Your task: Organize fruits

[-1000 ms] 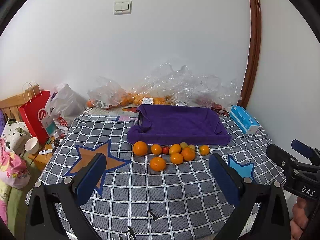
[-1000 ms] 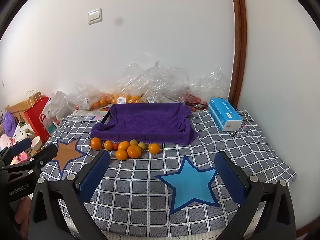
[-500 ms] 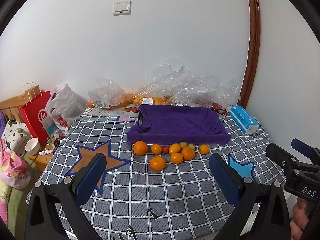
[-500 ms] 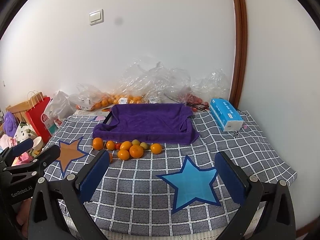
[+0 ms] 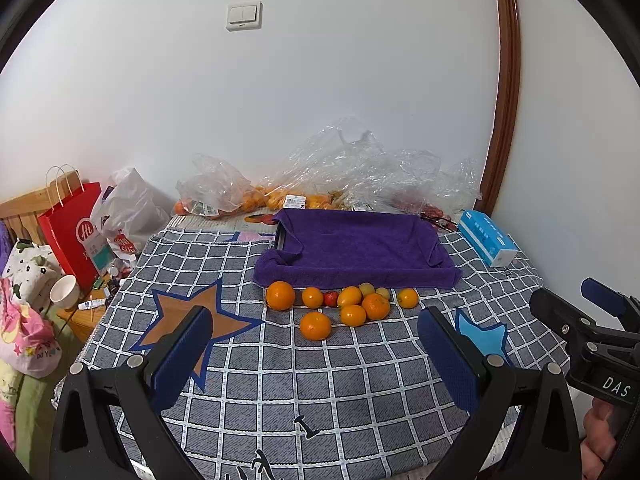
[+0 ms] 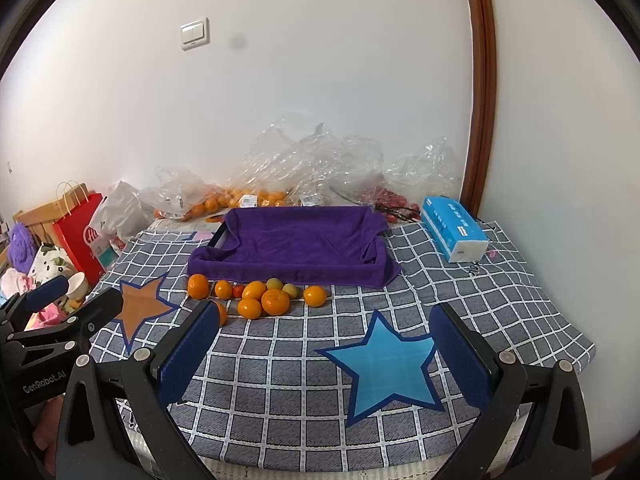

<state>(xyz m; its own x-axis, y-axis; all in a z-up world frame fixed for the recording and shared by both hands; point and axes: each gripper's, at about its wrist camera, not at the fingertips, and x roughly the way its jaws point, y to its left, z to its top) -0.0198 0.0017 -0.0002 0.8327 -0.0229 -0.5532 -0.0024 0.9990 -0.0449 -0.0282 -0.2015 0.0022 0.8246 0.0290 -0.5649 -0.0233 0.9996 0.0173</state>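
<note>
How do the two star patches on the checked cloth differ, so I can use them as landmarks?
The brown star lies on the left side of the cloth, while the blue star lies on the right. The brown star sits beside the fruit row, level with it; the blue star sits nearer the cameras than the fruit. Both have dark blue outlines and lie flat on the cloth.

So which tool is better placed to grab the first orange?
Probably the left tool: the loose fruit lies straight ahead between its open pads. The right tool faces the blue star, fruit off left.
</note>
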